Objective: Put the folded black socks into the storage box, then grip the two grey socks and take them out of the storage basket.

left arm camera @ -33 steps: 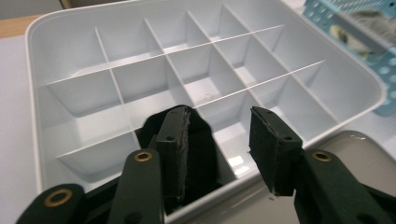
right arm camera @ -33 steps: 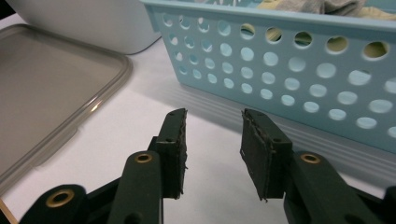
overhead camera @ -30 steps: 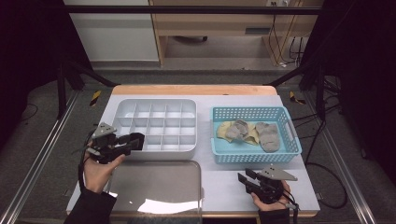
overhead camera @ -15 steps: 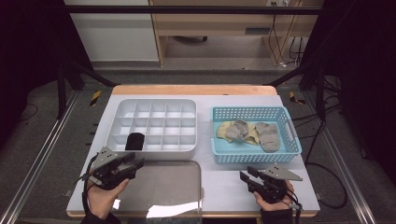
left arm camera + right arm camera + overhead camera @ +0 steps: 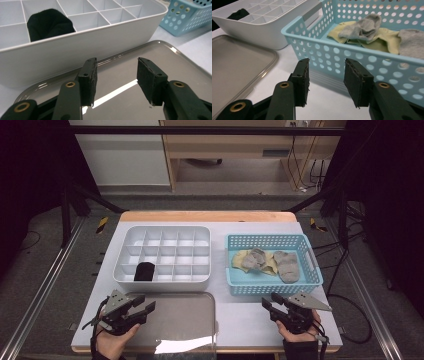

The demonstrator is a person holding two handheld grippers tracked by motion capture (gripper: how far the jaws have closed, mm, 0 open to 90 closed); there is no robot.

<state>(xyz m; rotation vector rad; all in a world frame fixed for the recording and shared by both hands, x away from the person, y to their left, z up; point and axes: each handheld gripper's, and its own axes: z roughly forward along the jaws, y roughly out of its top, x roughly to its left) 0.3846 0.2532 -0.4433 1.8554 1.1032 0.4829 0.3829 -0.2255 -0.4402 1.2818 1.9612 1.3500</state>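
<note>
My left gripper has nothing between its pads; its jaws have just been opening and hover released over the grey lid, which lies just in front of the white divided tray. The black sock sits bunched in a front-row compartment of that tray, second from its left end, beyond the tray's near wall. My right gripper is also empty, its jaws just widening, aimed at the perforated near wall of the blue basket beside the tray. Grey socks and a yellow sock lie inside it. Both hands sit low at the table's near edge. Bare white table lies open between lid and right gripper.
</note>
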